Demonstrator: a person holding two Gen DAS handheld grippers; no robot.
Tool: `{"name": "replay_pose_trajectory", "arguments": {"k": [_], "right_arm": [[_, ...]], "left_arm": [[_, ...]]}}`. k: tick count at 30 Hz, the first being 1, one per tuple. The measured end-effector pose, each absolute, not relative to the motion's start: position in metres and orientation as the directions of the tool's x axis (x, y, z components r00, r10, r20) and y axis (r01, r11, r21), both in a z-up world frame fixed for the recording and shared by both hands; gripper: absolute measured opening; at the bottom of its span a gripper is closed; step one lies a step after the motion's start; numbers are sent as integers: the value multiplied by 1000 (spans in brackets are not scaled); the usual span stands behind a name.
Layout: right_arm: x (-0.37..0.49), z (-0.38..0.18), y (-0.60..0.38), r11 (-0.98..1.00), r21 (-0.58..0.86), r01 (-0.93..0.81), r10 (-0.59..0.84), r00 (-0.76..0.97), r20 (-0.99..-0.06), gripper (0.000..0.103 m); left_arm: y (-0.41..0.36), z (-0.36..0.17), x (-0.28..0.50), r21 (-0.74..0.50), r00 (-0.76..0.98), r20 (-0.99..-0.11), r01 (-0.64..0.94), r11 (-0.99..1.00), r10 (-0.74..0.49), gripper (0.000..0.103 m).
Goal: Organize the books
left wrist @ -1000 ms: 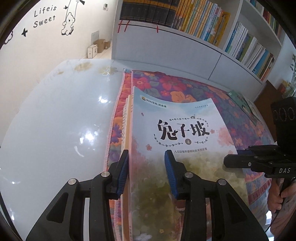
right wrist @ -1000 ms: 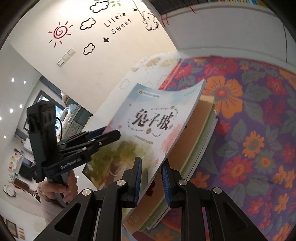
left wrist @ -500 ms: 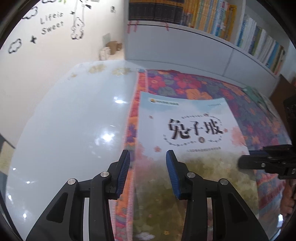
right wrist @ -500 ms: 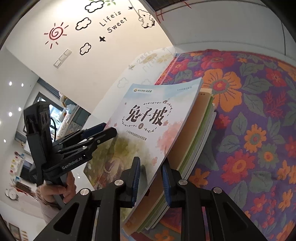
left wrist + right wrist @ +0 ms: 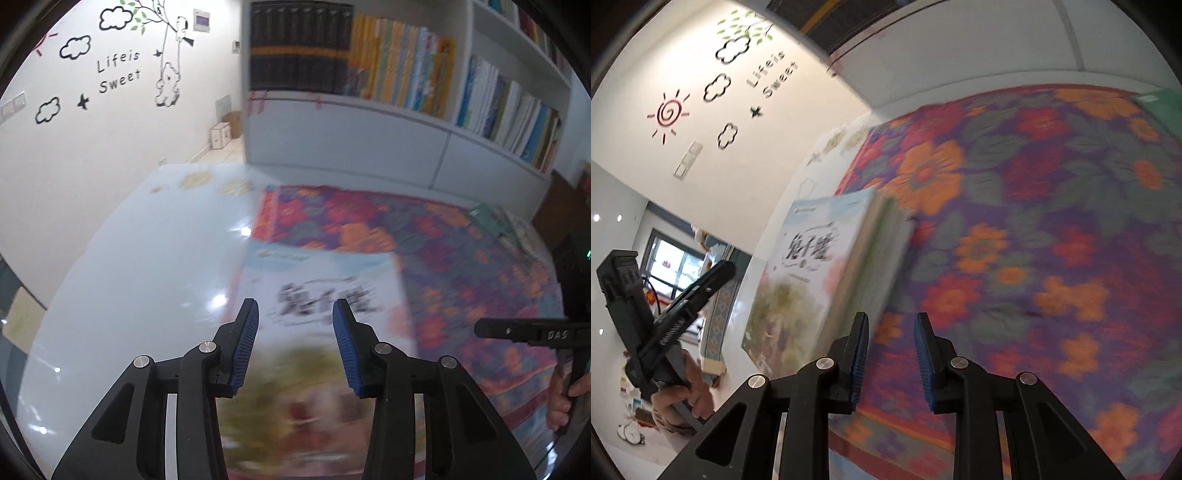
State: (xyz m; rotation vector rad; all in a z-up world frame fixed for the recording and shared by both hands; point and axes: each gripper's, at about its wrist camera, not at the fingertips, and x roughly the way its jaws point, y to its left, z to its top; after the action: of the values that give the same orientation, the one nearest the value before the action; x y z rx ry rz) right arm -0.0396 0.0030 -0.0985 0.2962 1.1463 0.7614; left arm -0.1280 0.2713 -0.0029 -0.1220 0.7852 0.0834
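Purple cloth [image 5: 1052, 229] with orange-red flowers; pale-blue book cover [image 5: 809, 258].

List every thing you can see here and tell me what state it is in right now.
Left gripper: open, nothing between its pads, jaws just been opening.
Right gripper: open, clear of the books, jaws just been opening.
Stack of books: closed, lying flat, squared up on the cloth's edge.
Flowered cloth: spread flat on the table.
Table: glossy white, partly covered by the cloth.
Green books: lying at the cloth's far corner.
Bookshelf: filled with upright books.
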Motion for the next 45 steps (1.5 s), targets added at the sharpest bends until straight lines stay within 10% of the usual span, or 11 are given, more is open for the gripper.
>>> {"name": "replay_pose_trajectory", "arguments": {"k": [17,33,45], "right_arm": [[25,-89,-306,764,633,-121,606,469,-642,31],[124,-117,-461,882,439,174,266,586,-766,35],[138,-127,-454,937,337,97,223,577,-786,48]], "left_arm": [[17,-17,3,-277,605,-745,104,955,-282,41],[-172,-63,149,-351,484,-750,285,892,-450,41],[-242,-75,150,-145,509,-782,412,900,-359,42]]}}
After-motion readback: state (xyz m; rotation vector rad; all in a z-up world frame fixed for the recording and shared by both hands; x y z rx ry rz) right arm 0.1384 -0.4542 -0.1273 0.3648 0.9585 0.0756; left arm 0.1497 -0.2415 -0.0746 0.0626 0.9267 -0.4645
